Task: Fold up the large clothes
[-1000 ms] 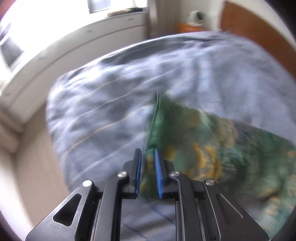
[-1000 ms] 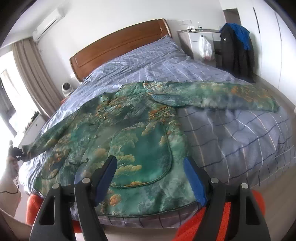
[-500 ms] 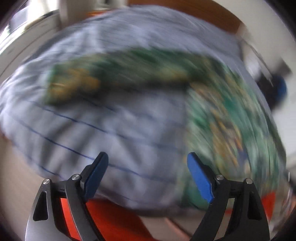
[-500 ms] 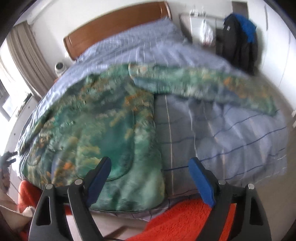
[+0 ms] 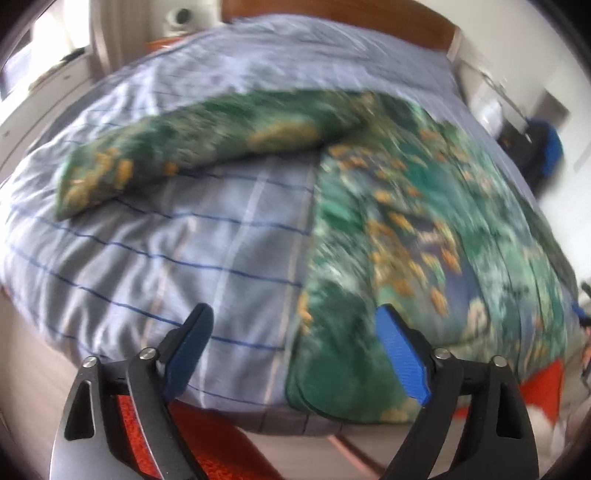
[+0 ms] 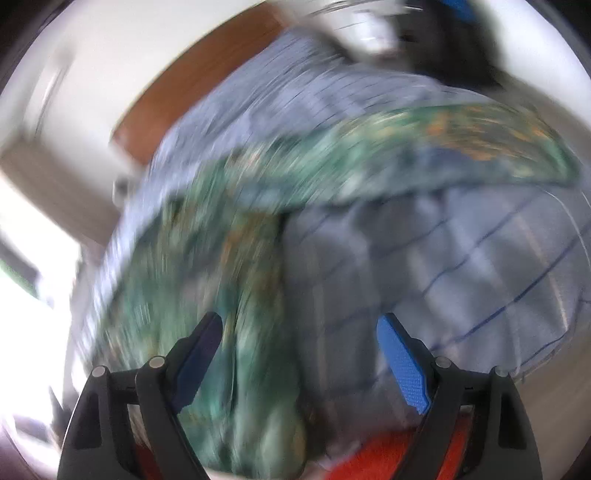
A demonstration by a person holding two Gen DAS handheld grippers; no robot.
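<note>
A large green jacket with orange and white print lies spread on the bed. In the left wrist view its body (image 5: pixel 424 240) covers the right side and one sleeve (image 5: pixel 184 147) stretches out to the left. My left gripper (image 5: pixel 295 332) hovers over the bed's near edge. Its jaws are opening, with nothing pressed between them and the jacket's hem corner beneath the gap. The right wrist view is heavily blurred. There the jacket body (image 6: pixel 229 277) lies left and its other sleeve (image 6: pixel 443 147) reaches right. My right gripper (image 6: pixel 299 339) stands open above the hem, holding nothing.
The bed has a blue checked cover (image 5: pixel 166 258) and a wooden headboard (image 5: pixel 332 18). An orange-red rug (image 5: pixel 221 443) lies on the floor at the bed's foot. A bedside table (image 5: pixel 162 44) stands far left. Dark clothes with something blue (image 5: pixel 546 147) hang at the far right.
My left gripper let go of the sleeve end, opened wide and swung across to the jacket's hem. My right gripper widened, dropped lower and rolled, and its picture is now smeared.
</note>
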